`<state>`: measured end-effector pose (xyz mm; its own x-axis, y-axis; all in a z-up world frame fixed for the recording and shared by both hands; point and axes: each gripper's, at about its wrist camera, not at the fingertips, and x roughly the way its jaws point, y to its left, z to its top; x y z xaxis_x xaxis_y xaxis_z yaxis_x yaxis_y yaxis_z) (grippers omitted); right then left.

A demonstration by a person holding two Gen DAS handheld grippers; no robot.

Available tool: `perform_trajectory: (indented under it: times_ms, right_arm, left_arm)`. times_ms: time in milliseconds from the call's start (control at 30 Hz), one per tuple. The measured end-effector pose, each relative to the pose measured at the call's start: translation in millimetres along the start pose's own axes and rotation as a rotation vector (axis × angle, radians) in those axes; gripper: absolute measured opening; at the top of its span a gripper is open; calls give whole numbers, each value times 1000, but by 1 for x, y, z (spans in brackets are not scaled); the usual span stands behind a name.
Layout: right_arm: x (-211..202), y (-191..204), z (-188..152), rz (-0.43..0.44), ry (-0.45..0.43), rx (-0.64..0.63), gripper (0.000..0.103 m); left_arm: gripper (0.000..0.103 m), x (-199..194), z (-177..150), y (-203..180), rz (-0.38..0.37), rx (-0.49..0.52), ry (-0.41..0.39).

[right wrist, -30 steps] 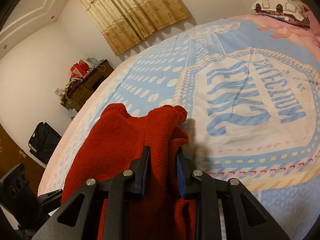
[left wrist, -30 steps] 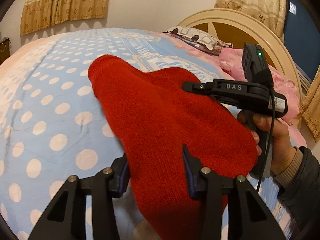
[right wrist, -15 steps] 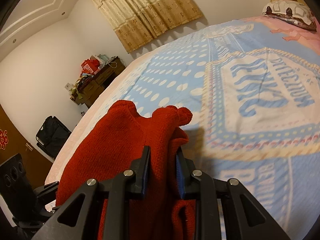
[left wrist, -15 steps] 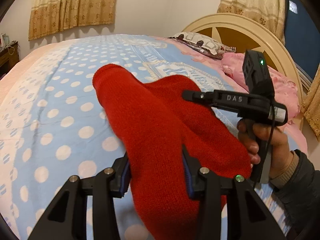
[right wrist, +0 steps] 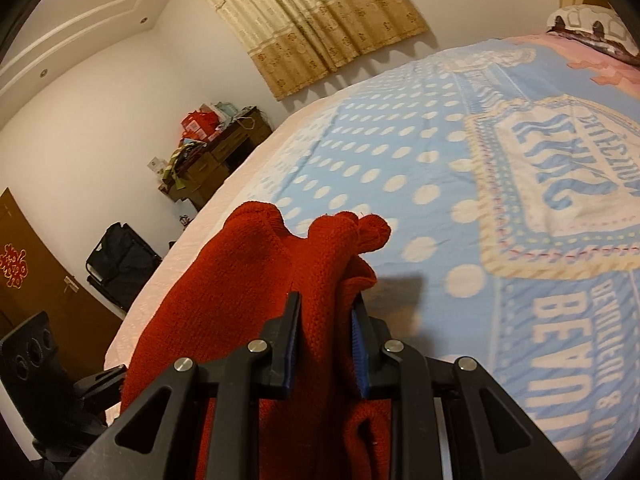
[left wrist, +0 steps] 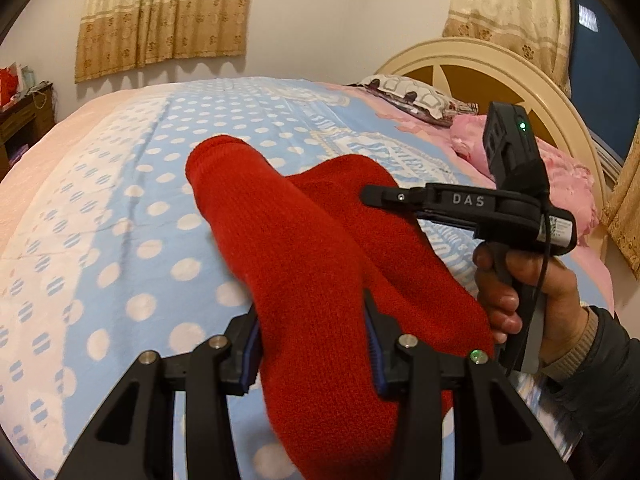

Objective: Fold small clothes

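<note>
A red knitted garment is held up above the bed between both grippers. My left gripper is shut on one bunched part of it; the cloth fills the gap between the fingers and hangs below. My right gripper is shut on another bunched part of the red garment. In the left wrist view the right gripper shows from the side at the right, in a hand, with its fingers against the far side of the cloth. A sleeve-like end sticks out up-left.
The bed has a light blue spotted cover with lettering. Pillows and a pink quilt lie by the cream headboard. A cluttered wooden desk, a black bag and a door are beyond the bed's far side.
Both grippers have risen with the red garment, lifting it higher above the bed. The grips have not changed.
</note>
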<state>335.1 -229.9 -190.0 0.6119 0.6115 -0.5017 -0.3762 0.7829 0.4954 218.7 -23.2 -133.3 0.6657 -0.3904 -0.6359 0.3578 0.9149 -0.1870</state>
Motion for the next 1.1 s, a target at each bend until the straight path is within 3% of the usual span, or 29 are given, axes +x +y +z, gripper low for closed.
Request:
perform_trajectory:
  times_ms: [667,1100]
  right_arm:
    - [57,109,-19,122,77,-68,20]
    - [87,147,-29,159,130,-110,20]
  left_arm:
    - [44,-70,-34,63,111,-95,-46]
    - [44,-91,-51,87,152,-136,-60]
